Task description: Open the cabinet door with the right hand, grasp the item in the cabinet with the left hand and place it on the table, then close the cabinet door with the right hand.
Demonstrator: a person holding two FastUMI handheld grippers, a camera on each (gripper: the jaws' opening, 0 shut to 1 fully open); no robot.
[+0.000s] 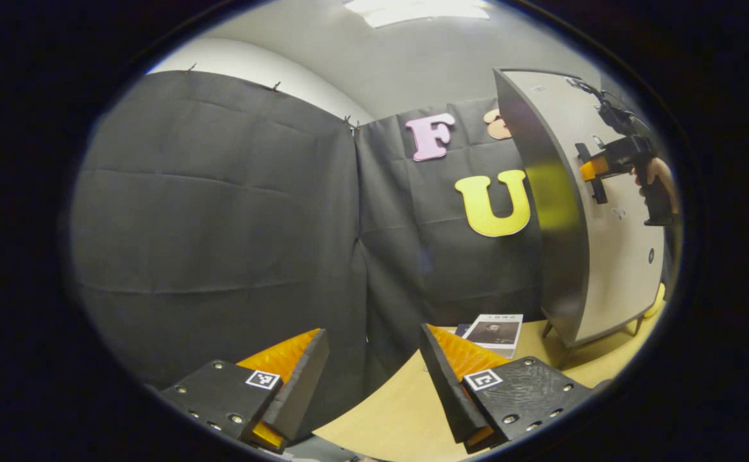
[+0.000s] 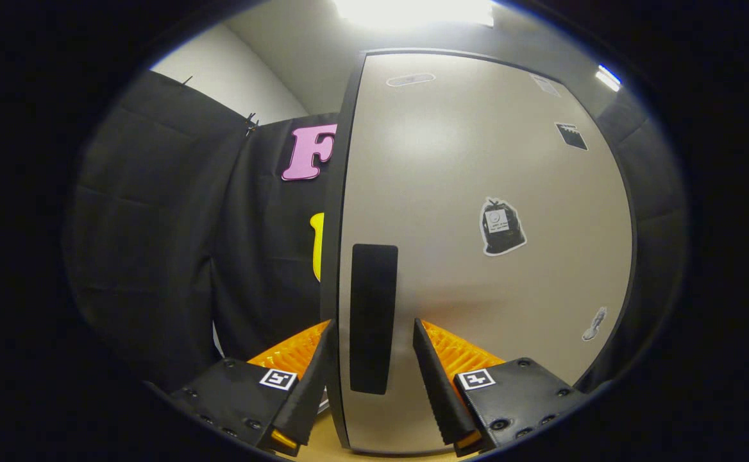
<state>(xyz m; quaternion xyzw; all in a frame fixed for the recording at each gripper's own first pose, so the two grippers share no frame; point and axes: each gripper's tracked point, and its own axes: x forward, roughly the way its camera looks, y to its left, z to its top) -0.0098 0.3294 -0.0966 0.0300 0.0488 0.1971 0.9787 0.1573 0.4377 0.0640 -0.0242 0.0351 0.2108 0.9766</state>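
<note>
Right gripper [image 2: 371, 378] is up at the cabinet door [image 2: 477, 269], fingers apart, straddling the dark handle [image 2: 372, 317] without clamping. Left gripper [image 1: 374, 378] hangs open over the worktop [image 1: 400, 410], cabinet well off to its right.

Booth surroundings: cloth walls, pale ceiling, wooden table.

We see black cloth [image 1: 220, 212] hung as the booth's wall, creased and clipped along its top edge, two panels meeting at a corner seam. Above it we note a white wall [image 1: 252, 67] and a grey ceiling [image 1: 413, 58] with a bright light panel [image 2: 413, 11]. Below, a light wooden table [image 1: 400, 410] meets the cloth.
</note>
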